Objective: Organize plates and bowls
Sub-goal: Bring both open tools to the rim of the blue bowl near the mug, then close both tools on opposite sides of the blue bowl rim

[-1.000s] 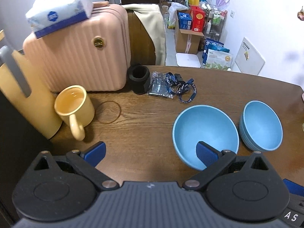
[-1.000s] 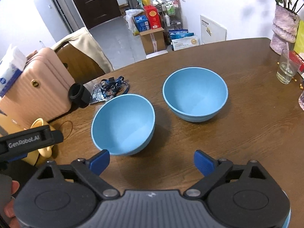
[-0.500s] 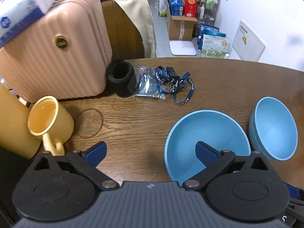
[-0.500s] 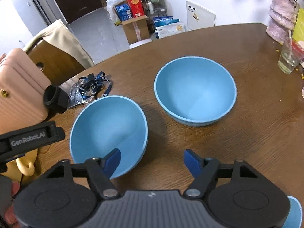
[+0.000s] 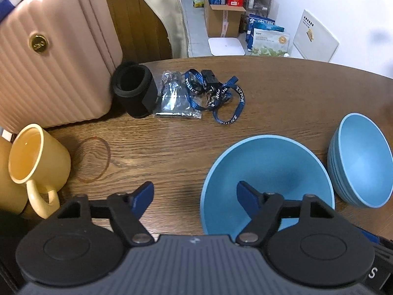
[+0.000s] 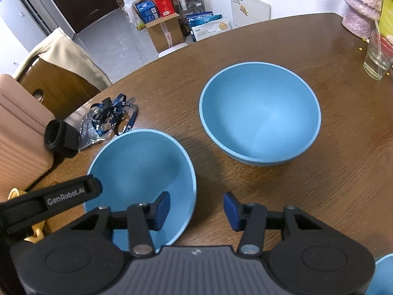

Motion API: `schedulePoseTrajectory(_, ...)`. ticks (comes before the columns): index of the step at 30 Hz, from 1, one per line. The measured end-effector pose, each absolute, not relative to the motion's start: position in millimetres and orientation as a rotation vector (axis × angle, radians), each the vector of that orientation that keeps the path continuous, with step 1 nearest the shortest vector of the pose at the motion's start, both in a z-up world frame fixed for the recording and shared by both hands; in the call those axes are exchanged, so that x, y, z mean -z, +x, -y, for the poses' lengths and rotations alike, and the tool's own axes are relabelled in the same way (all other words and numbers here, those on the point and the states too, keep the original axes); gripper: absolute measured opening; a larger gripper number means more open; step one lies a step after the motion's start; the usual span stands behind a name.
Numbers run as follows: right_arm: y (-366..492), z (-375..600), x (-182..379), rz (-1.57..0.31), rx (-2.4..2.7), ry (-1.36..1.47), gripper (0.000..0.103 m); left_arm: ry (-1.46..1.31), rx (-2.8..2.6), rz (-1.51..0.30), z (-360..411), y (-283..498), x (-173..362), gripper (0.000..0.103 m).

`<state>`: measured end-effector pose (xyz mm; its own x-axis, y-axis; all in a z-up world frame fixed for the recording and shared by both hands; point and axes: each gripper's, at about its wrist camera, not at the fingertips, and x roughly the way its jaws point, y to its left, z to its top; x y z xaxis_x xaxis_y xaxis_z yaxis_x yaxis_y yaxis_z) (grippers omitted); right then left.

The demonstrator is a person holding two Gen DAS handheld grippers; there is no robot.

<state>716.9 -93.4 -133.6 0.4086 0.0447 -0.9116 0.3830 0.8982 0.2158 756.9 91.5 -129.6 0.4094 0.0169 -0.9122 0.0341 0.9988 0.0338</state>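
A single blue bowl [image 5: 267, 172] [image 6: 140, 169] stands on the brown table. To its right is a stack of blue bowls [image 5: 358, 162] [image 6: 260, 113]. My left gripper [image 5: 195, 194] is open and straddles the single bowl's left rim, right finger inside, left finger outside. My right gripper [image 6: 196, 209] is open and straddles the same bowl's right rim, left finger inside, right finger outside. Neither pad clearly touches the rim.
A yellow mug [image 5: 36, 154], a pink suitcase [image 5: 54, 56], a black cylinder [image 5: 133, 89] and a blue lanyard with a plastic bag [image 5: 208, 93] lie at the left and back. A glass [image 6: 377, 56] and a pink vase [image 6: 361, 12] stand far right.
Both grippers have moved forward and down onto the single bowl, one at each side of it. Both have narrowed their opening around its rim.
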Motion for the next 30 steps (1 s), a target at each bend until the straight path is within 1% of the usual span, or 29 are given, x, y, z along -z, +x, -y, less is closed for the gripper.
schedulePoseTrajectory(2,718,93,136,-1.144,0.221,0.429,0.041,0.046,0.015,-1.155,-92,758,133,0.068)
schedulePoseTrajectory(3,719,93,138,-1.146,0.219,0.433,0.037,0.043,0.017,-1.161,-93,758,134,0.065)
schedulePoseTrajectory(4,720,93,140,-1.149,0.217,0.435,0.034,0.041,0.018,-1.165,-93,759,136,0.064)
schedulePoseTrajectory(8,723,92,146,-1.156,0.209,0.442,0.028,0.035,0.025,-1.177,-95,761,141,0.055)
schedulePoseTrajectory(9,723,92,147,-1.158,0.208,0.443,0.024,0.034,0.029,-1.18,-95,761,142,0.051)
schedulePoseTrajectory(10,724,92,148,-1.16,0.206,0.444,0.022,0.035,0.03,-1.185,-95,762,144,0.048)
schedulePoseTrajectory(12,725,92,150,-1.165,0.203,0.448,0.021,0.035,0.032,-1.192,-94,763,147,0.048)
schedulePoseTrajectory(13,726,91,151,-1.168,0.201,0.449,0.019,0.037,0.029,-1.194,-94,764,148,0.047)
schedulePoseTrajectory(15,727,90,153,-1.173,0.194,0.452,0.013,0.033,0.032,-1.199,-94,765,151,0.043)
schedulePoseTrajectory(17,729,89,153,-1.173,0.195,0.447,0.013,0.031,0.037,-1.202,-94,766,152,0.038)
schedulePoseTrajectory(20,730,89,155,-1.175,0.2,0.447,0.01,0.024,0.052,-1.209,-93,766,155,0.029)
schedulePoseTrajectory(22,730,90,156,-1.173,0.2,0.452,0.007,0.022,0.053,-1.212,-93,766,156,0.016)
schedulePoseTrajectory(24,730,91,156,-1.17,0.199,0.457,0.007,0.012,0.059,-1.213,-94,766,157,0.01)
schedulePoseTrajectory(30,728,92,157,-1.16,0.194,0.458,0.007,0.022,0.065,-1.201,-93,764,156,0.009)
